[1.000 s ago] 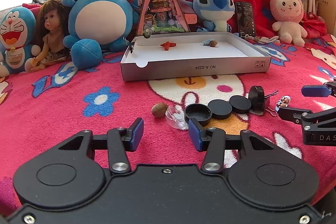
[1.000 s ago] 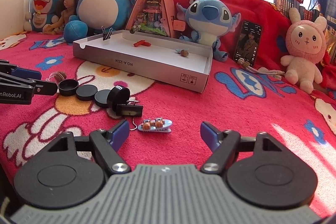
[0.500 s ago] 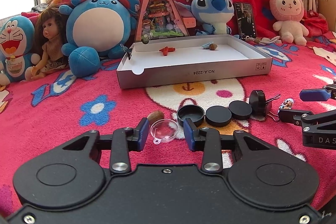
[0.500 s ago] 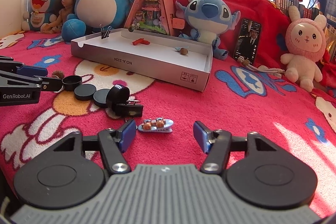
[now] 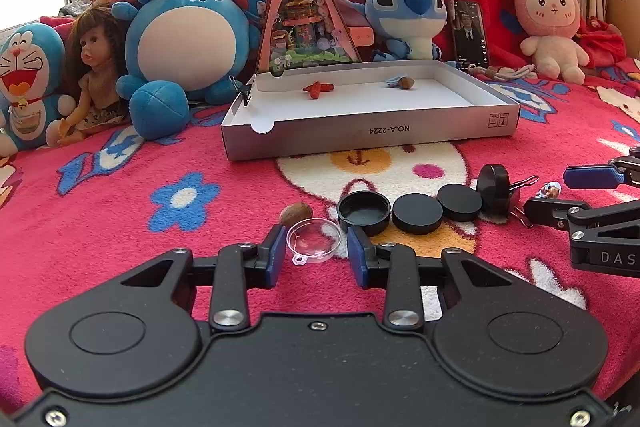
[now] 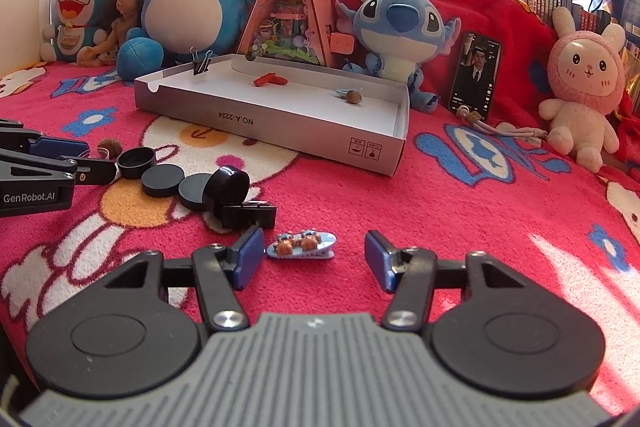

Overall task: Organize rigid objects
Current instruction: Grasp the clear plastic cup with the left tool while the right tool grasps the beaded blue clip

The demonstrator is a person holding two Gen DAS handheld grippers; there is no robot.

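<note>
My left gripper [image 5: 316, 251] stands around a clear plastic dome lid [image 5: 313, 239] on the red blanket; the pads are close on both sides but small gaps show. A brown nut [image 5: 295, 213] lies just beyond it. My right gripper [image 6: 314, 259] is open around a small blue hair clip with bear figures [image 6: 301, 245], which lies nearer the left pad. A row of black round caps [image 5: 416, 213] and a black binder clip [image 6: 248, 215] lie between the grippers. The white shallow box [image 5: 372, 135] behind holds a red piece [image 5: 318, 89] and a nut [image 5: 406, 82].
Plush toys, a doll [image 5: 96, 75] and a triangular miniature house [image 5: 306, 11] line the back. A phone [image 6: 476, 75] leans beside the pink bunny [image 6: 580, 87]. A binder clip [image 6: 200, 65] sits on the box's left rim.
My left gripper moved forward around the clear lid and its jaws narrowed. My right gripper advanced toward the hair clip and its jaws narrowed somewhat.
</note>
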